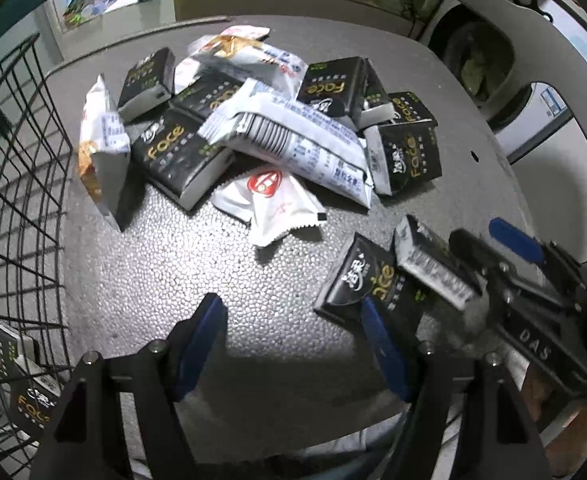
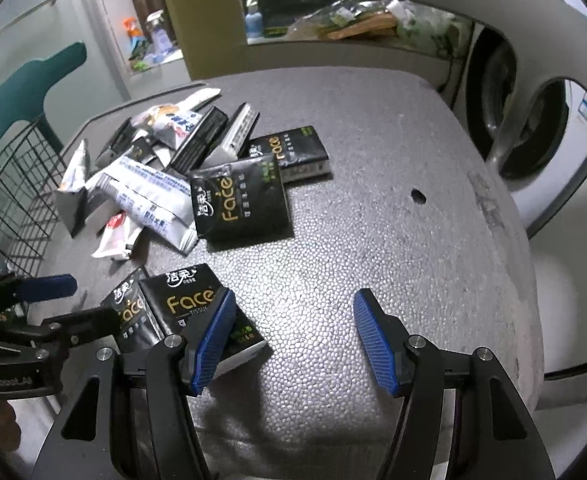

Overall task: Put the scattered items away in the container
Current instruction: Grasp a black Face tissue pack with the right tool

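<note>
Between pile (image 1: 253,128) and near table edge (image 2: 493,380): bare foam; left claw (image 1: 293,344), right claw (image 2: 293,332) spread, empty.

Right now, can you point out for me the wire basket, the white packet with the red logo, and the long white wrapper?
wire basket (image 1: 21,184), left wrist view, on its side mesh.
white packet with the red logo (image 1: 271,204), left wrist view, middle of its face.
long white wrapper (image 1: 293,140), left wrist view, on its printed middle.

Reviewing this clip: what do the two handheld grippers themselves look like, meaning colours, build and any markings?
Both the left gripper and right gripper are black, angular metal frames with silver bolt heads and two blue ribbed finger pads. Pale lettering marks each body, only partly legible. No cables or sleeves show.
</note>
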